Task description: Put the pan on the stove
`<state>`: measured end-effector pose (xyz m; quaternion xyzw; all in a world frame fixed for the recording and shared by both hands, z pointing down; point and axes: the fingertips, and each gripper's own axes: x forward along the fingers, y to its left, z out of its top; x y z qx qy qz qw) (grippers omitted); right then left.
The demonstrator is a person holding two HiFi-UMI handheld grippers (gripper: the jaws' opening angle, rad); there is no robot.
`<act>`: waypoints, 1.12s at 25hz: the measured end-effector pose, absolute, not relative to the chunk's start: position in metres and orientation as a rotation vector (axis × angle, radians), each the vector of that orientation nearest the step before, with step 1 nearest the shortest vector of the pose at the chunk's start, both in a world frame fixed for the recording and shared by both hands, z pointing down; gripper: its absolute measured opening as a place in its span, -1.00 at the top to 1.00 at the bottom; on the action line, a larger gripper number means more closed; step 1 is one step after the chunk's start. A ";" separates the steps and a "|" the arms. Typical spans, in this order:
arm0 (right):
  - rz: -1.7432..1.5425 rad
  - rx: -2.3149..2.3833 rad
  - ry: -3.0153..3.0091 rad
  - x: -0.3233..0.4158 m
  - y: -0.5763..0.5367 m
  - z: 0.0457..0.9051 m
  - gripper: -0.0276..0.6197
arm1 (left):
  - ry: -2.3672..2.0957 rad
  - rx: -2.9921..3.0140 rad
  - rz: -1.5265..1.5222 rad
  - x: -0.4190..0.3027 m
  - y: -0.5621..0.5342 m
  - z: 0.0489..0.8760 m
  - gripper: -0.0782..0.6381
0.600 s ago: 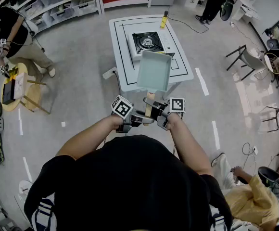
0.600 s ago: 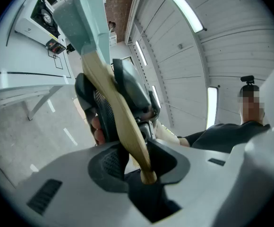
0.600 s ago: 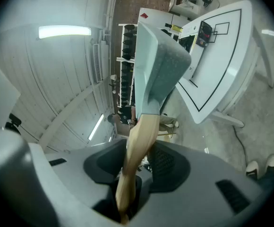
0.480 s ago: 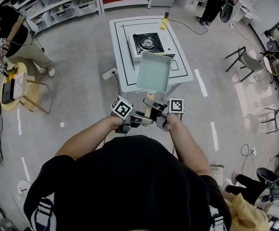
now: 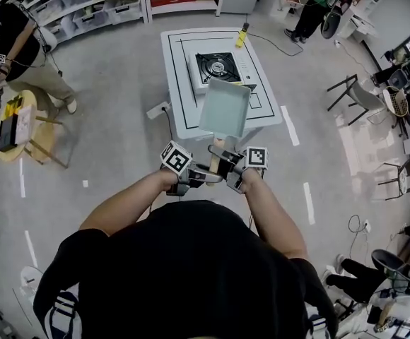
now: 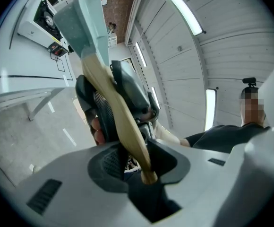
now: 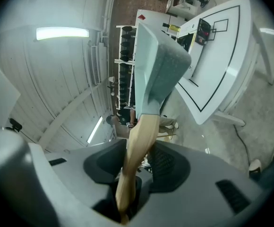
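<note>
A white table bearing a small stove stands on the grey floor of a workroom lined with shelves. The left gripper and right gripper both clamp the wooden handle of a pale green pan, held aloft over the table's near edge, short of the stove.

Black short-sleeved shirt; left gripper, right gripper: grey shells, black ribbed jaws; white cubes, black square markers.
</note>
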<state>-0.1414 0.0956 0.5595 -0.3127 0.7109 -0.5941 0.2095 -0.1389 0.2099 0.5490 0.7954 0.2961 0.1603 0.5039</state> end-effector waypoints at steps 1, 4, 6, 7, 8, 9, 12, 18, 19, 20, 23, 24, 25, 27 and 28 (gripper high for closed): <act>-1.648 -0.868 1.982 -0.142 0.094 0.559 0.47 | 0.713 1.922 0.387 -0.139 0.208 0.549 0.43; -1.643 -0.851 1.989 -0.145 0.090 0.559 0.47 | 0.709 1.922 0.382 -0.140 0.205 0.550 0.43; -1.650 -0.850 1.983 -0.145 0.088 0.563 0.47 | 0.704 1.917 0.384 -0.140 0.203 0.553 0.43; -1.653 -0.853 1.978 -0.143 0.087 0.565 0.47 | 0.701 1.914 0.385 -0.139 0.202 0.555 0.43; -1.655 -0.855 1.975 -0.141 0.086 0.567 0.47 | 0.699 1.910 0.385 -0.137 0.201 0.556 0.43; -1.657 -0.856 1.974 -0.139 0.086 0.568 0.47 | 0.698 1.907 0.385 -0.135 0.200 0.557 0.43; -1.659 -0.850 1.974 -0.132 0.084 0.572 0.47 | 0.695 1.907 0.394 -0.128 0.199 0.559 0.43; -1.657 -0.828 1.978 -0.109 0.071 0.573 0.47 | 0.672 1.917 0.398 -0.104 0.185 0.562 0.43; -1.657 -0.824 1.983 -0.105 0.068 0.572 0.47 | 0.665 1.920 0.398 -0.100 0.182 0.563 0.43; -1.656 -0.821 1.990 -0.101 0.064 0.572 0.47 | 0.660 1.924 0.399 -0.095 0.179 0.563 0.43; -1.657 -0.805 2.011 -0.090 0.055 0.570 0.47 | 0.649 1.929 0.399 -0.081 0.170 0.562 0.43; -1.660 -0.800 2.019 -0.085 0.053 0.571 0.47 | 0.645 1.929 0.396 -0.076 0.168 0.563 0.43; -1.665 -0.794 2.026 -0.080 0.051 0.572 0.47 | 0.640 1.928 0.391 -0.070 0.166 0.563 0.43; -1.685 -0.781 2.025 -0.070 0.047 0.574 0.47 | 0.628 1.927 0.379 -0.059 0.161 0.565 0.43; -1.698 -0.779 2.022 -0.065 0.044 0.575 0.47 | 0.622 1.926 0.374 -0.053 0.158 0.565 0.43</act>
